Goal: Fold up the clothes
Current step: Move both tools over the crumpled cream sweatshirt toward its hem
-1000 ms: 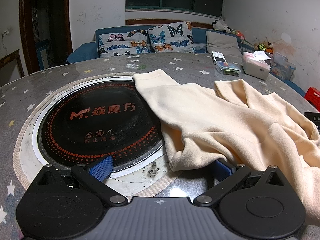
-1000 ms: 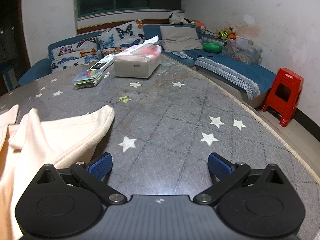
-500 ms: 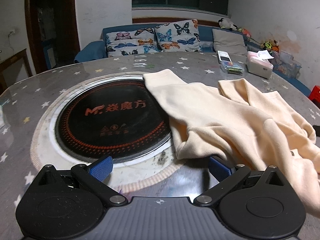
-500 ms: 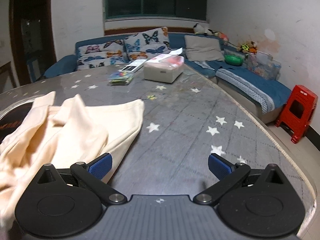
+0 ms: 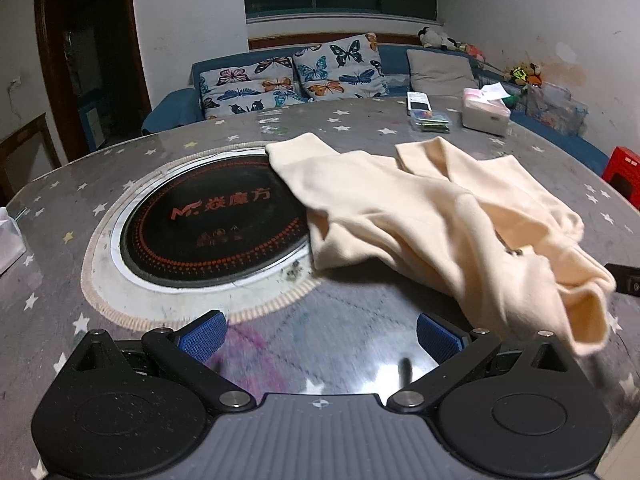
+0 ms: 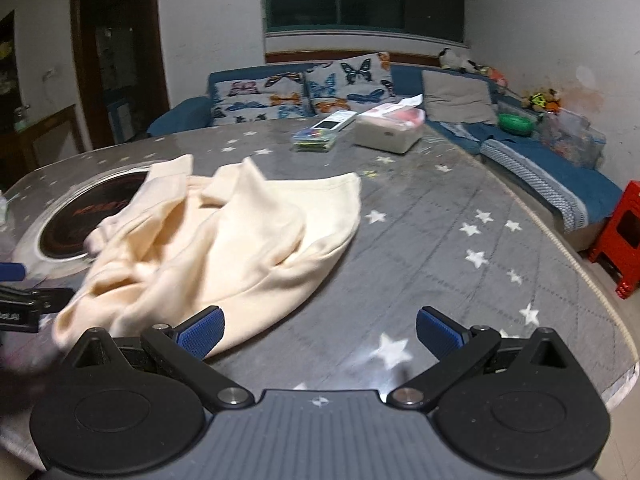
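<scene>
- Left wrist view: the left gripper (image 5: 320,334) has its 2 blue-padded fingers spread apart, holding nothing, over bare table (image 5: 56,272). The cream garment (image 5: 432,220) lies crumpled from 12 to 3 o'clock, 1 edge overlapping the round black cooktop (image 5: 208,220) at 11 o'clock; a cuff bunches at 3 o'clock.
- Right wrist view: the right gripper (image 6: 320,330) is likewise spread and empty. The cream garment (image 6: 224,236) sits rumpled at 10 o'clock, its hem just beside the left pad. A tissue box (image 6: 388,132) stands at 12 o'clock.
</scene>
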The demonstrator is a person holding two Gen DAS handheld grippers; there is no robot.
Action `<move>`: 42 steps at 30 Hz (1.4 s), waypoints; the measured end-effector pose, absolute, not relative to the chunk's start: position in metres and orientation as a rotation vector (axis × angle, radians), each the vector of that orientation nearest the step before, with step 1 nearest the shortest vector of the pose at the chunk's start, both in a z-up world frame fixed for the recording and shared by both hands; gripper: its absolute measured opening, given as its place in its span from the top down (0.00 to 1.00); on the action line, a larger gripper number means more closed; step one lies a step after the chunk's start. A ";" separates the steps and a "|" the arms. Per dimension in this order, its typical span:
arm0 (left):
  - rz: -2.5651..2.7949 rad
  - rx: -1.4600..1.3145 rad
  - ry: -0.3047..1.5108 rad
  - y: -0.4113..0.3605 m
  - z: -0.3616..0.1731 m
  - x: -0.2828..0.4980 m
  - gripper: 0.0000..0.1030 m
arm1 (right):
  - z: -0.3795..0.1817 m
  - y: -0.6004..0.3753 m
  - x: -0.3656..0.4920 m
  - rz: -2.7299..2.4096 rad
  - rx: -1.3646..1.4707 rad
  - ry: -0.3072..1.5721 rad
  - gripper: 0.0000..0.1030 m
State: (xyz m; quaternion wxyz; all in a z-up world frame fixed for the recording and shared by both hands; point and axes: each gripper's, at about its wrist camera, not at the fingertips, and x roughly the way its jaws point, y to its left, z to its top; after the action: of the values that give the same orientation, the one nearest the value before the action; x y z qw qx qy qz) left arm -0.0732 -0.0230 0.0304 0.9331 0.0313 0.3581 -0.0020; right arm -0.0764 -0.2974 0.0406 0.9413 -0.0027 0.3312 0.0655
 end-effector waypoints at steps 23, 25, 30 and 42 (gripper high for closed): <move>-0.035 0.088 0.749 -0.043 0.030 -0.109 0.00 | 0.032 -0.267 -0.122 0.219 -0.022 0.694 0.00; -0.036 0.089 0.747 -0.044 0.031 -0.111 0.00 | 0.032 -0.267 -0.124 0.218 -0.023 0.693 0.00; -0.043 0.089 0.736 -0.046 0.034 -0.114 0.00 | 0.035 -0.267 -0.127 0.210 -0.024 0.682 0.00; -0.048 0.090 0.729 -0.049 0.036 -0.119 0.00 | 0.038 -0.266 -0.131 0.208 -0.017 0.670 0.00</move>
State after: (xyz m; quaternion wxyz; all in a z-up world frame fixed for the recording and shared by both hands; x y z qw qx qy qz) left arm -0.1186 -0.0494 0.0358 0.9331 0.0441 0.3562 -0.0236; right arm -0.1307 -0.2656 0.0379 0.9390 -0.0084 0.3283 0.1019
